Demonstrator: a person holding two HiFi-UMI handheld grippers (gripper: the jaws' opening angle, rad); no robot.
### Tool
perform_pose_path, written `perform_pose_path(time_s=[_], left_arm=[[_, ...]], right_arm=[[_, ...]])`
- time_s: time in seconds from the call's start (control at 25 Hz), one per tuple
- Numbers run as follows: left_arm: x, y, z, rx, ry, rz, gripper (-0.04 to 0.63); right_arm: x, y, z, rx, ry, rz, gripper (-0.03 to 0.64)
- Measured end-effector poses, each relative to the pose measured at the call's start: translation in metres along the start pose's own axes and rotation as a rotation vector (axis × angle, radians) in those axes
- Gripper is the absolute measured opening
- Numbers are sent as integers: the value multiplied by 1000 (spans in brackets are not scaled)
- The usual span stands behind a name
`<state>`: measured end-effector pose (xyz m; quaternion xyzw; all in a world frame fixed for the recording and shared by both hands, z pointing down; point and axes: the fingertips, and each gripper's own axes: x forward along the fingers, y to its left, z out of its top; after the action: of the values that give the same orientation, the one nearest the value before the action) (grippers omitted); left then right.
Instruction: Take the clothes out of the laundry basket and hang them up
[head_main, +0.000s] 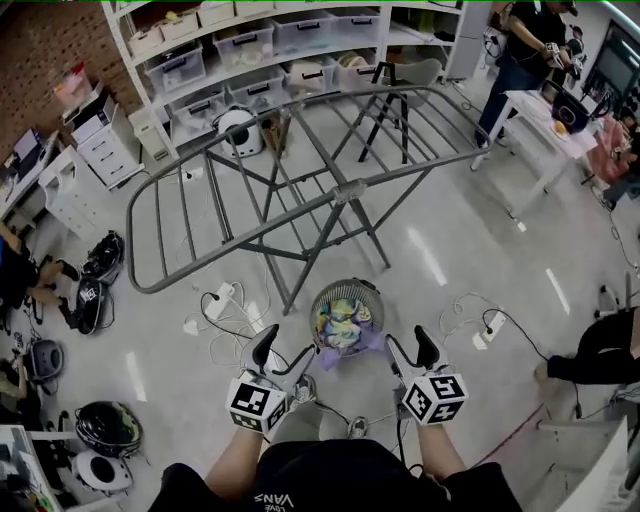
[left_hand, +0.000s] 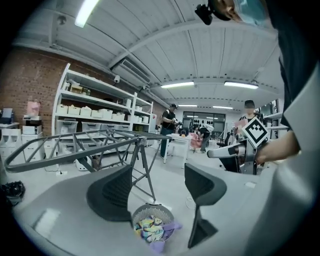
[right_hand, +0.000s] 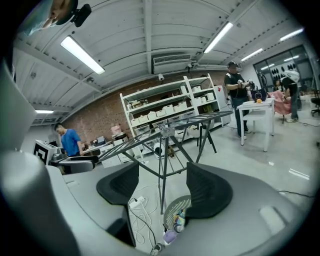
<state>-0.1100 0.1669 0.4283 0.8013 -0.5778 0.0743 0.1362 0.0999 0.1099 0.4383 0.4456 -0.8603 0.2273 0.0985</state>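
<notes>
The work area is a workshop with a glossy grey floor (head_main: 450, 270), a brick back wall and fluorescent strip lights under a ribbed ceiling. Nearest the camera in the head view, the person holds both grippers low and level, side by side, each carrying a marker cube. The left gripper (head_main: 287, 350) has its jaws spread apart, and the left gripper view (left_hand: 157, 187) shows nothing between them, only open floor and the basket beyond. The right gripper (head_main: 410, 345) has its jaws equally spread; the right gripper view (right_hand: 162, 187) shows the gap empty. Neither gripper touches anything. The laundry basket (head_main: 322, 300) is a round slotted grey tub standing on the floor just ahead of the grippers and between them. The clothes (head_main: 345, 318) lie bundled inside it, a multicoloured piece in yellow, blue and white, with a lilac piece draped over the near rim. The same basket (left_hand: 150, 209) and clothes (left_hand: 150, 231) appear low between the left jaws. White cables and a power strip (head_main: 225, 295) lie on the floor to the left of the basket. Directly behind the basket stands the drying rack (head_main: 340, 190), a grey metal frame with both wings unfolded and all rails bare. Beyond the rack, white shelving (head_main: 260, 50) holds storage boxes. At the far right, a person (head_main: 520, 50) stands beside a white table (head_main: 540, 120).
</notes>
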Motion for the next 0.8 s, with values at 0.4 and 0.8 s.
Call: perform_pose_path(time_s=[0.4, 0.8], left_arm=[[77, 57, -37, 74, 144, -241, 307], [158, 48, -104, 130, 292, -331, 307]], right_arm=[[38, 3, -29, 93, 48, -200, 288], [80, -27, -75, 124, 148, -212, 288]])
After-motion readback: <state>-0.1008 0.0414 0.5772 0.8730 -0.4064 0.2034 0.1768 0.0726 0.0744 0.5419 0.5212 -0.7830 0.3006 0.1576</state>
